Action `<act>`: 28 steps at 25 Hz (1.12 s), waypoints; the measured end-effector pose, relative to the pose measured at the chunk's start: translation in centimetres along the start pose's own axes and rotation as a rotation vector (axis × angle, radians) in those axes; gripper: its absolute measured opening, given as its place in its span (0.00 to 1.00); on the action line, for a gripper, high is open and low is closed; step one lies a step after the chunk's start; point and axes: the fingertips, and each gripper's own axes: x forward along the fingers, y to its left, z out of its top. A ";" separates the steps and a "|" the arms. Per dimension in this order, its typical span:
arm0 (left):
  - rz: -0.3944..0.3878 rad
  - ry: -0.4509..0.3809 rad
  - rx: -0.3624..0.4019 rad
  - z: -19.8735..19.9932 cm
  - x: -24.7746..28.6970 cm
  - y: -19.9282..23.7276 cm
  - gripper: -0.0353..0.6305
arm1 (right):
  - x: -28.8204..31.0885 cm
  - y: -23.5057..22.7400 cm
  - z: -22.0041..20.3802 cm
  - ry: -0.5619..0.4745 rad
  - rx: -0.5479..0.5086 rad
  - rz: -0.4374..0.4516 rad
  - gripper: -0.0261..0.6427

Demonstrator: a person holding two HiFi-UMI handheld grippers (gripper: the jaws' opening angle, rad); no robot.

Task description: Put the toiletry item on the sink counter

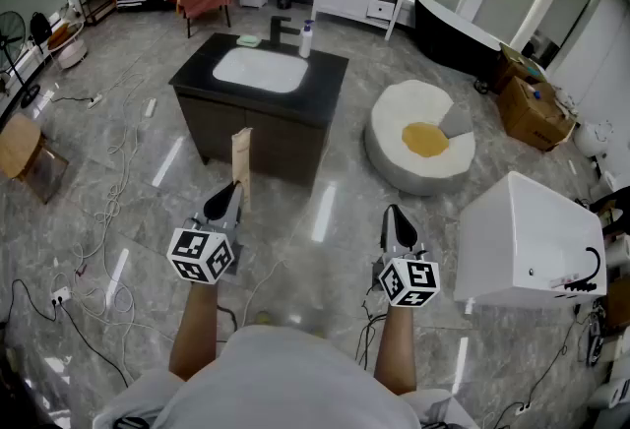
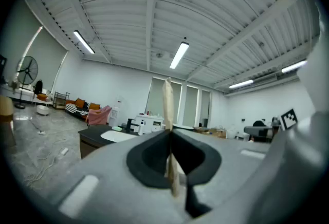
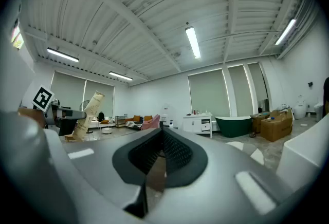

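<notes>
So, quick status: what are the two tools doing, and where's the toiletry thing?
Left tool shut on tan tube, held upright. Right tool shut, empty. Sink counter ahead, not yet reached. Loose cables on floor at left, off the path.

the floor (image 1: 285, 260) looks like shiny grey stone. the sink counter (image 1: 325, 83) has a smooth black top. the toiletry item (image 1: 241, 163) looks like dull tan card. the right gripper (image 3: 162, 135) has bumpy black pads (image 3: 177, 153).
</notes>
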 end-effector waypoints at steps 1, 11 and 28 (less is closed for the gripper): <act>0.000 -0.001 0.000 0.0 0.0 0.0 0.06 | 0.0 0.0 -0.1 0.000 0.001 -0.001 0.05; -0.008 -0.008 -0.005 0.0 -0.1 0.0 0.06 | -0.3 0.3 0.0 -0.006 -0.006 0.001 0.05; -0.087 0.012 -0.036 -1.2 0.3 6.1 0.06 | 3.2 6.5 -2.0 0.013 -0.055 -0.040 0.04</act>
